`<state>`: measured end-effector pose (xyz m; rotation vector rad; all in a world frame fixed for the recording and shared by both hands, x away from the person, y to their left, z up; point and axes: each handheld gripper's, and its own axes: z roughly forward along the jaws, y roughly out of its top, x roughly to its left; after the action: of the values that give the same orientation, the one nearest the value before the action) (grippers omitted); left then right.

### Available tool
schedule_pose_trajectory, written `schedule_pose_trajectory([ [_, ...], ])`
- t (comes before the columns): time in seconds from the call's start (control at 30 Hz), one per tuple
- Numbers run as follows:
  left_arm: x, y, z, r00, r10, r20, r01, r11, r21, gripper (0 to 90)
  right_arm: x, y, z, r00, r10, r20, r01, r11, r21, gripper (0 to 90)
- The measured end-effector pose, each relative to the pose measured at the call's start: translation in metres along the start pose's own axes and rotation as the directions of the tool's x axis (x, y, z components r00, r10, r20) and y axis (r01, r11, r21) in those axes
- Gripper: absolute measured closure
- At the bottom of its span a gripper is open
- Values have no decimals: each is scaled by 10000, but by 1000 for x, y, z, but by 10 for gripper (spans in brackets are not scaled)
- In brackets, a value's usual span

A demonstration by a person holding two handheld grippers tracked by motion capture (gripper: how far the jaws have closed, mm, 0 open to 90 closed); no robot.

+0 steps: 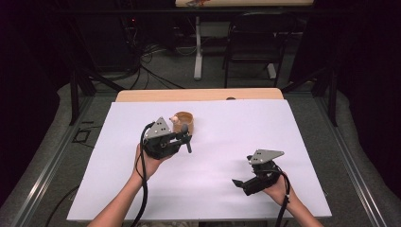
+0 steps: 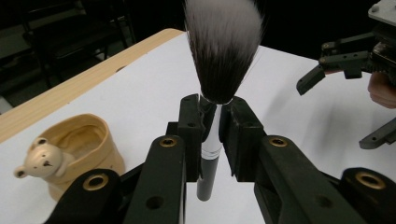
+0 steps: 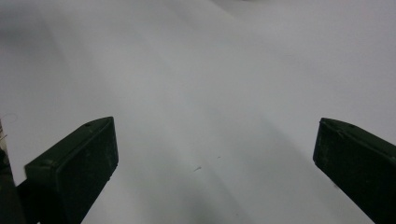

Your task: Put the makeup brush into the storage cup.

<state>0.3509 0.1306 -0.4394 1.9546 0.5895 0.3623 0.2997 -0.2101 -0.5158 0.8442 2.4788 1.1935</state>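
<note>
The high view looks forward and down over the whole table (image 1: 213, 189). The left gripper view sits close behind its jaws, sharing the cup (image 2: 84, 149). The right gripper view faces the sheet (image 3: 210, 93) closely.

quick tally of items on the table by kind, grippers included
Brush: 1, clamped in the left gripper
Bear cup: 1, on the white sheet
Grippers: 2, the right gripper open
Total: 4

Left gripper (image 2: 212, 135) clamped, right gripper (image 3: 215, 158) agape
</note>
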Motion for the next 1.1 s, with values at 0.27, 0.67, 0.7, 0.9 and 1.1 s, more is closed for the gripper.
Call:
schedule_pose_trajectory([
  [0.27, 6, 15, -4, 9999, 94, -72, -93, 9999, 122, 780, 0, 1, -1, 10000, -59, 75, 59, 10000, 23, 0],
  [0.67, 18, 33, -5, 9987, 245, -436, -235, 9994, 242, 780, -4, 0, 1, 9999, 116, 52, -117, 9998, 136, 0],
  [0.7, 20, 34, -4, 9984, 268, -489, -256, 9994, 249, 780, -4, -1, 1, 9999, 117, 56, -118, 9998, 158, 0],
  [0.9, 31, 41, -1, 9963, 214, -829, -190, 9994, 294, 779, -4, 0, 1, 9999, 143, 16, -144, 9997, 189, 0],
  [1.1, 42, 49, 0, 9942, 47, -1078, -21, 9997, 240, 779, -5, 0, 2, 9999, 148, 0, -148, 9996, 225, 0],
])
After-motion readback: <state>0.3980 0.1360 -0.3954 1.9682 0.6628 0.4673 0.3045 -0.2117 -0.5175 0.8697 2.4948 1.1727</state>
